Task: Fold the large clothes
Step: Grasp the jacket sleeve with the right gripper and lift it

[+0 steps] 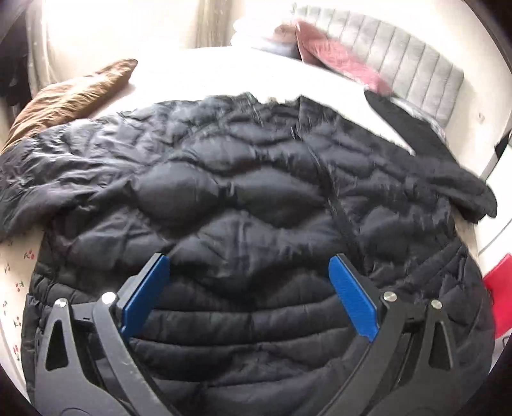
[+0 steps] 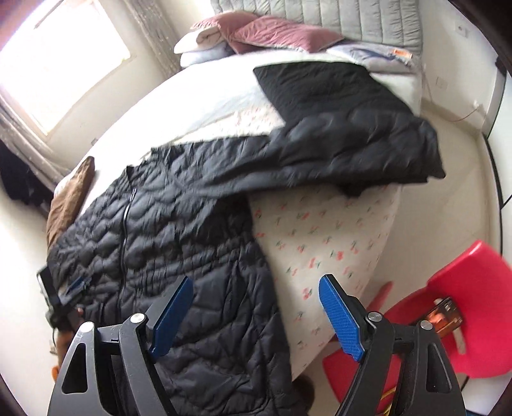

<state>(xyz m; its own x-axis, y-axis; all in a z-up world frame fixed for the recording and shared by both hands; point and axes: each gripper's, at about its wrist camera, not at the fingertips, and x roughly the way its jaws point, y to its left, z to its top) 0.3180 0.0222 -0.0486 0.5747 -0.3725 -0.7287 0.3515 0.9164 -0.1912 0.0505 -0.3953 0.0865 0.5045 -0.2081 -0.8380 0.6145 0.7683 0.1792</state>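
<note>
Both of your tools are wide open and hold nothing: the left gripper [image 1: 249, 275] hangs over the lower front of the black puffer coat [image 1: 243, 198], and the right gripper [image 2: 256, 299] straddles the coat's hem edge, one finger over the quilting and the other over the bare bed [image 2: 320, 236].

The coat lies spread front-up across the foot of the bed, zipper [image 2: 124, 230] closed, with its hem draping off the near edge. The near risk, as I judge it, is the slick, puffy shell: pinch only the top layer and it will slip out or balloon, spoiling the fold. The overhanging hem could also drag the whole garment off the mattress as you lift.

Farther out, the right sleeve [image 2: 345, 128] stretches toward the bed's side and its end hangs over the edge; it may slide off if tugged.

The sheet is soft, floral and likely to bunch. Beyond lie a brown cushion [image 1: 73, 96], pink pillows [image 2: 272, 32] and a grey padded headboard [image 2: 345, 19]; a red plastic chair [image 2: 464, 304] stands just beside the bed, and a bright window [image 2: 60, 64] washes out detail.
</note>
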